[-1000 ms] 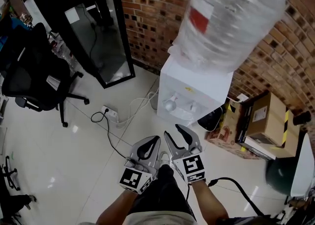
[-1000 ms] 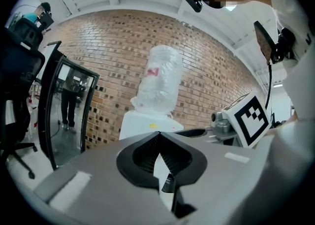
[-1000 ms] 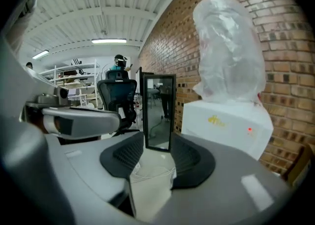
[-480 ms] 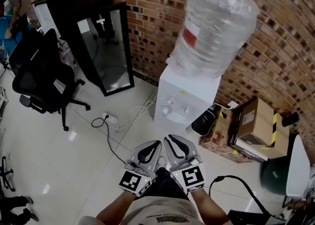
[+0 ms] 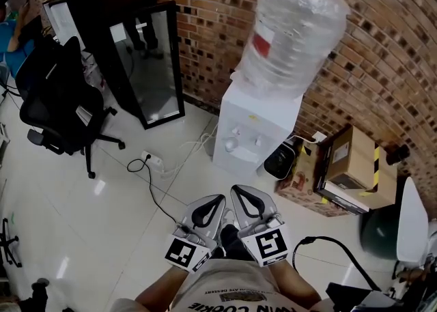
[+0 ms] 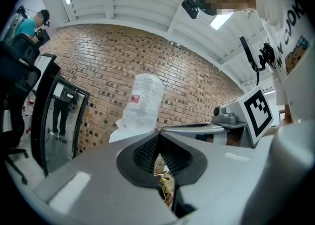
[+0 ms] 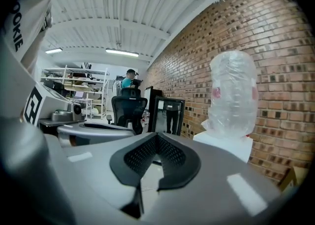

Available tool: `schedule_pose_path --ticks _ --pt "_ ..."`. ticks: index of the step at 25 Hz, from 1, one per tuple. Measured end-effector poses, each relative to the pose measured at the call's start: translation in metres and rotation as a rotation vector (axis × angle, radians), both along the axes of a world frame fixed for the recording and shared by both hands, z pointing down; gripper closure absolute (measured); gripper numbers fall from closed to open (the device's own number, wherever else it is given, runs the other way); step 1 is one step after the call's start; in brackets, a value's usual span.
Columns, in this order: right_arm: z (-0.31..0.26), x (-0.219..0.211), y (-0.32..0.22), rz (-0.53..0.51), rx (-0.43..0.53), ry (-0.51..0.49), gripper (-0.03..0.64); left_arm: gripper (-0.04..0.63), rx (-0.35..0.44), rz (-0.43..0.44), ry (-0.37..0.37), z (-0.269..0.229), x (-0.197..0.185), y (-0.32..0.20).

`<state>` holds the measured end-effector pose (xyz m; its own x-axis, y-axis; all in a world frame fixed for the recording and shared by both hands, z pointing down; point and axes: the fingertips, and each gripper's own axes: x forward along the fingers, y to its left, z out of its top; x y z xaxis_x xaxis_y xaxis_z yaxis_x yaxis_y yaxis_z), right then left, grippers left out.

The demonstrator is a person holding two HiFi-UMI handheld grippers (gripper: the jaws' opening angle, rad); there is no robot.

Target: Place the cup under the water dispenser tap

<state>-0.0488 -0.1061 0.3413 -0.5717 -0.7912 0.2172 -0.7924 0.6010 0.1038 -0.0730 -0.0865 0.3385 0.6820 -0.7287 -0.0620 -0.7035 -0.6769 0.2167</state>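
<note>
Head view: water dispenser (image 5: 256, 126), white floor (image 5: 82, 222), brick wall (image 5: 212, 31).

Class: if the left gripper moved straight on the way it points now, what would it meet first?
Probably the white water dispenser, about where its bottle sits. Nothing shows in between, though depth is unclear.

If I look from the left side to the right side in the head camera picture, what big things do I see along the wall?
black office chair → tall black-framed mirror → white water dispenser → cardboard box
</note>
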Motion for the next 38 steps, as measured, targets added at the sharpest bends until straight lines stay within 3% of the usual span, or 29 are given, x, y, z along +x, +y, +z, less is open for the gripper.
schedule_pose_path --ticks 18,38 --pt "0.007 0.012 0.036 -0.023 -0.062 -0.015 0.611 0.604 -0.007 -0.011 -0.015 -0.008 0.004 0.019" --pt "0.007 0.114 0.163 -0.009 -0.010 -0.094 0.611 0.604 0.019 0.000 -0.070 -0.010 0.107 0.147"
